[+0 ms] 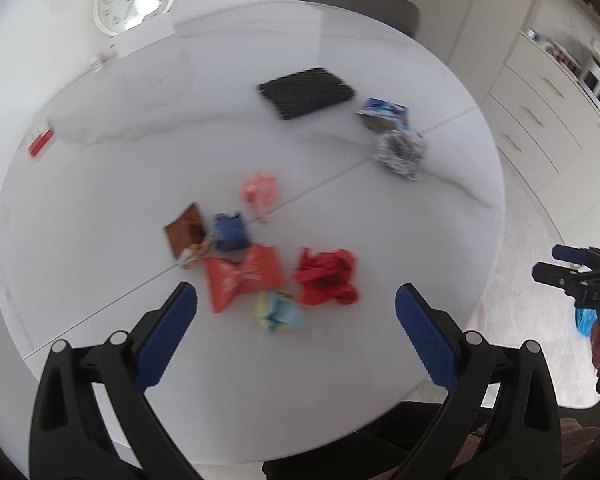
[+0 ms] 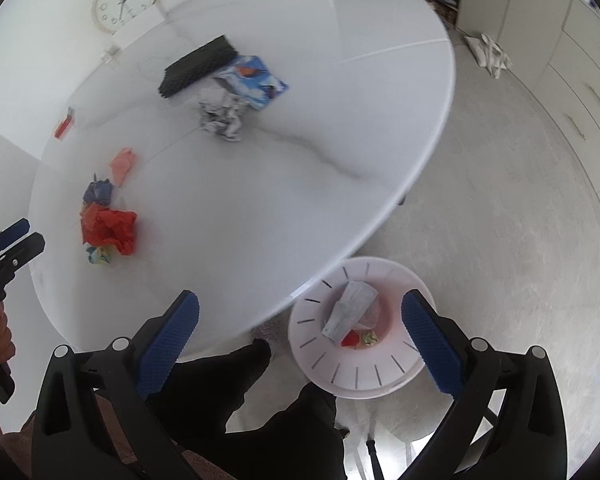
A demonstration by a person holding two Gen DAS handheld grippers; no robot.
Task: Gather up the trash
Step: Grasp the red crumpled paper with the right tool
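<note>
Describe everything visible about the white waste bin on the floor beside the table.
The round white plastic waste bin stands upright on the pale floor, just past the round white table's edge, which overlaps its far rim. Its wide, sloping rim carries short dark slits all round. The inside looks pinkish. It already holds a crumpled white-grey paper lying aslant, plus small red and multicoloured scraps at the bottom. The right gripper hovers above with jaws wide and nothing between them, not touching it.

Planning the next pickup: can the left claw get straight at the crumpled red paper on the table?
Probably yes. The left claw is open and hangs over the table; the crumpled red paper lies just ahead of its tips, uncovered, with nothing between them.
</note>
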